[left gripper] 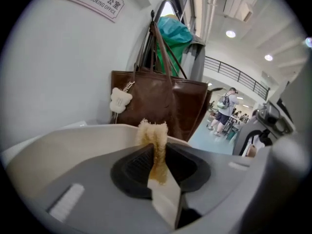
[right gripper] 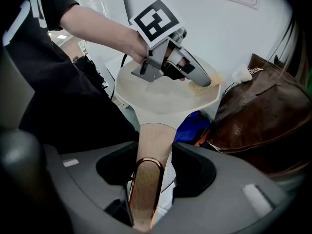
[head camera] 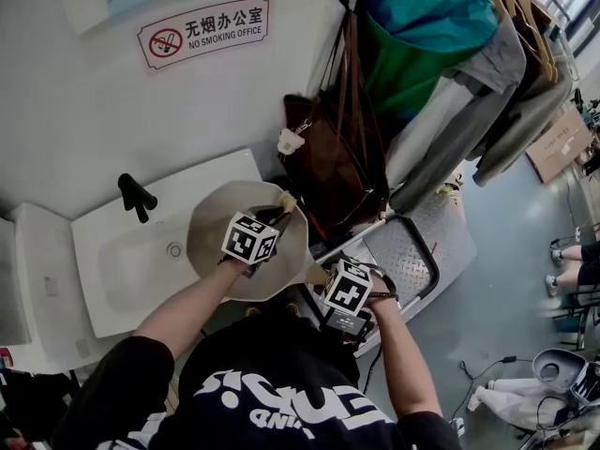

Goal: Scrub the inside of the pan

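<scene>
Your right tongs (right gripper: 153,155) grip the handle (right gripper: 152,134) of the pan (right gripper: 161,99), held up beside the sink (head camera: 122,251), while your left tongs (left gripper: 156,149) pinch a fuzzy scrubber (left gripper: 152,129) against its inner wall near the rim, so I judge the scrubbing under way, not finished.

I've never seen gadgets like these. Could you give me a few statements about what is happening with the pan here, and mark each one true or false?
1. The right gripper is clamped on the handle of the pan. True.
2. The left gripper holds nothing. False: its jaws are shut on a yellowish scrub pad.
3. The scrub pad is inside the pan, close to its rim. True.
4. The pan lies flat in the sink. False: the right gripper holds it up by its handle.
5. The bag hanging behind the pan is green. False: it is brown.
</scene>
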